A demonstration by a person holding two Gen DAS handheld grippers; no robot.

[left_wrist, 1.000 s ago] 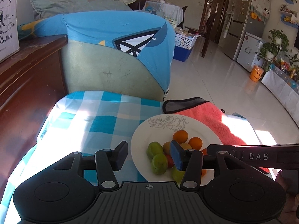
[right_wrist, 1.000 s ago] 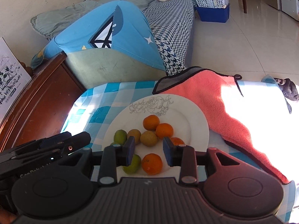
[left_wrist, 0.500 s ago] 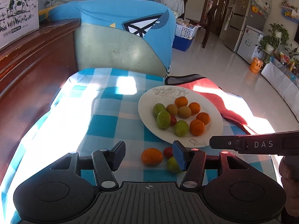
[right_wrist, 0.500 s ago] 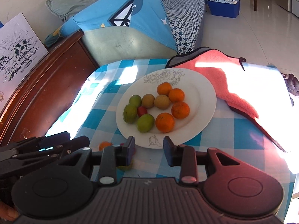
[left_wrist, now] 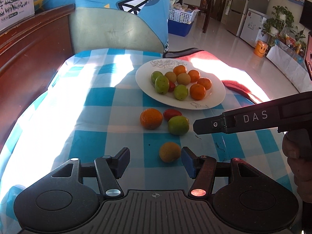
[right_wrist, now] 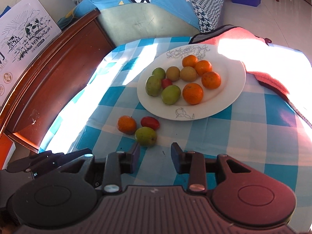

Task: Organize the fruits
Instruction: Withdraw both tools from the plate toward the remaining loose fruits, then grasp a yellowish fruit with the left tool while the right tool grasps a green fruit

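Where right view hides it, yellowish fruit (left_wrist: 169, 152), left view only

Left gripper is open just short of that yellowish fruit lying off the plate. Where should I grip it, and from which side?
Grip the yellowish fruit across its widest middle, coming straight forward and down from the near side. It is small and roundish, lies alone on the tablecloth, and already sits between the open left gripper fingers, nearer the right one, so shift slightly right first.
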